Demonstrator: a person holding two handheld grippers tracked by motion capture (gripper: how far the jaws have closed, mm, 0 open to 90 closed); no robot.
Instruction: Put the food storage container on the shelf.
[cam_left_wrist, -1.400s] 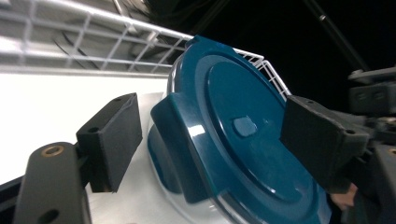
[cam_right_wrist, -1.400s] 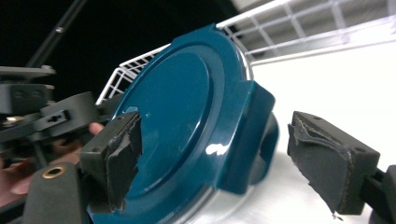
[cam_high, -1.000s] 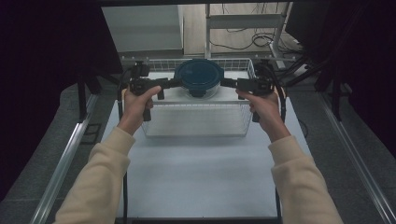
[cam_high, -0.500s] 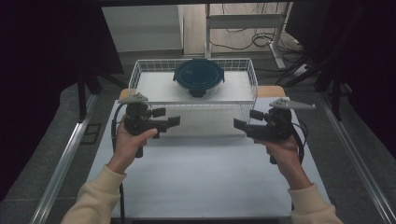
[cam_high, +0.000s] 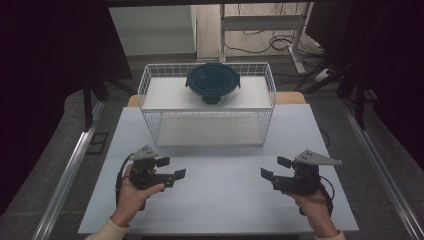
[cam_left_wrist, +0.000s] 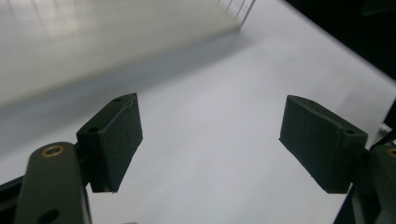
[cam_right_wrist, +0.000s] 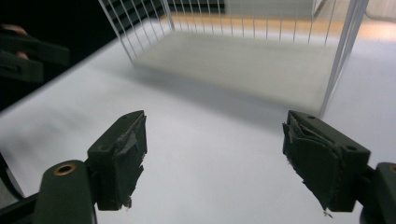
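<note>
Holding a gripper in each hand, you have both tools low over the smooth white table (cam_high: 220, 200), near its front edge and well apart from one another. Your left gripper (cam_high: 171, 169) points toward the middle of the table with its jaws standing wide and bare tabletop between them; they have just been closing a little. In the left gripper view its two pads (cam_left_wrist: 114, 140) are blocky, dark and matte, with fairly clean flat faces. Your right gripper (cam_high: 276, 167) mirrors it, jaws turned inward toward the left one, also wide with nothing between them, and they too have just been closing slightly. A grey three-cornered plate sits on top of each tool. In the right gripper view that tool's pads (cam_right_wrist: 122, 156) look rougher, their rubbery faces torn and ragged at the edges.

Ahead of both grippers, beyond the jaw tips and well apart from them, stands a white wire basket (cam_high: 207, 130), box-shaped, made of thin straight rods, with a flat pale floor. Up on its far top edge, midway between your two tools and farther off than the basket's front wall, rests a round container (cam_high: 213, 82) with a dark teal lid, glossy and ringed, with a small clip tab jutting toward you. From the right gripper the basket's near corner (cam_right_wrist: 336, 60) rises just ahead, slightly to the right of its jaws.
</note>
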